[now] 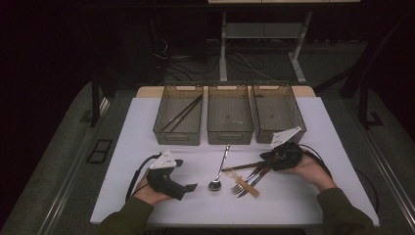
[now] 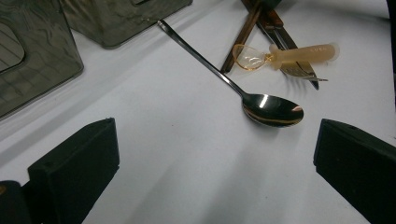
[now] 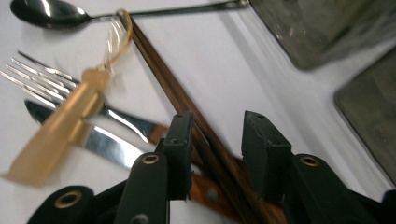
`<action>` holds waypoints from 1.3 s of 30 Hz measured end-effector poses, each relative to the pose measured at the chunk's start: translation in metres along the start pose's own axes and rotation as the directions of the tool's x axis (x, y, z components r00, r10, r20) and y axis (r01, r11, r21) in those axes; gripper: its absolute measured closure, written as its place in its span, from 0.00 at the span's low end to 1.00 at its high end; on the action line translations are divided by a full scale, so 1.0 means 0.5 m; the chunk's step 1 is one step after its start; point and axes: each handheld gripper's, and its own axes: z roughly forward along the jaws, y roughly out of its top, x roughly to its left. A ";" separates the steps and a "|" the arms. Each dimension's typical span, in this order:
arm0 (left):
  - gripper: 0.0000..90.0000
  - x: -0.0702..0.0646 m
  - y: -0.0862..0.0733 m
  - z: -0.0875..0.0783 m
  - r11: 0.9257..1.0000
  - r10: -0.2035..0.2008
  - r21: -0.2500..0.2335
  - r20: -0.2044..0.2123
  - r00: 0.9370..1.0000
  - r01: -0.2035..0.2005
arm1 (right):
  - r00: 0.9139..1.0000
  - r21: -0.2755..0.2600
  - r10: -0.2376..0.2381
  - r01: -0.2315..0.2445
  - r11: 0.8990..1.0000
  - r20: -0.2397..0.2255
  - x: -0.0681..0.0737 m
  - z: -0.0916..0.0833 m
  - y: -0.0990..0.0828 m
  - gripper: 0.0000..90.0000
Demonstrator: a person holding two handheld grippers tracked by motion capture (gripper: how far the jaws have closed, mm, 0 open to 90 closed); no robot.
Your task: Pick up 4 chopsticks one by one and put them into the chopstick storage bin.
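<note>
As seen in the high view, the right gripper sits at the frame's centre right over a pair of dark brown wooden chopsticks beside the cutlery pile; the left gripper, lower left, hangs released over bare white table.

Seen from the left gripper view, its jaws stand wide apart, a polished steel spoon beyond them.

Within the right gripper view, the jaws straddle the chopsticks without visibly clamping. These sticks are judged light, stiff, smooth and liable to roll or scissor; grasp both together, squarely, near mid-length.
</note>
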 end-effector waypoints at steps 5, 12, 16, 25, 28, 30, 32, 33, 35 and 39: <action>0.00 -0.001 0.000 0.001 1.000 0.001 0.000 0.002 1.000 -0.001 | 0.999 -0.007 -0.021 0.021 1.000 -0.028 0.007 0.023 0.018 0.68; 0.00 -0.001 0.000 0.001 1.000 0.002 0.000 0.005 1.000 -0.002 | 0.997 0.010 -0.046 0.047 0.999 -0.055 0.010 0.046 0.028 0.68; 0.00 -0.001 0.000 0.002 1.000 0.001 -0.001 0.006 1.000 -0.001 | 0.996 0.027 -0.045 0.047 0.999 -0.074 0.012 0.056 0.028 0.71; 0.00 -0.002 0.001 0.004 1.000 0.002 0.004 0.007 1.000 -0.002 | 0.997 0.030 -0.055 0.057 0.998 -0.061 0.007 0.055 0.026 0.76; 0.00 -0.002 0.001 0.004 1.000 0.003 0.004 0.007 1.000 -0.003 | 0.998 0.030 -0.042 0.044 0.999 -0.055 0.006 0.053 0.026 0.77; 0.00 -0.002 0.001 0.004 1.000 0.002 0.004 0.007 1.000 -0.002 | 0.997 0.034 -0.061 0.062 0.997 -0.044 0.002 0.052 0.025 0.77; 0.00 -0.002 0.000 0.004 1.000 0.001 0.004 0.007 1.000 -0.001 | 0.998 0.030 -0.036 0.038 0.999 -0.045 0.004 0.051 0.025 0.78; 0.00 -0.002 0.001 0.004 1.000 0.001 0.004 0.007 1.000 -0.001 | 0.999 0.030 -0.034 0.035 0.999 -0.043 0.004 0.051 0.025 0.78; 0.00 -0.002 0.001 0.004 1.000 0.002 0.005 0.007 1.000 -0.002 | 0.999 0.033 -0.036 0.037 0.999 -0.034 0.002 0.050 0.024 0.79; 0.00 -0.002 0.001 0.004 1.000 0.002 0.005 0.007 1.000 -0.002 | 0.999 0.036 -0.029 0.030 0.999 -0.018 -0.001 0.047 0.023 0.81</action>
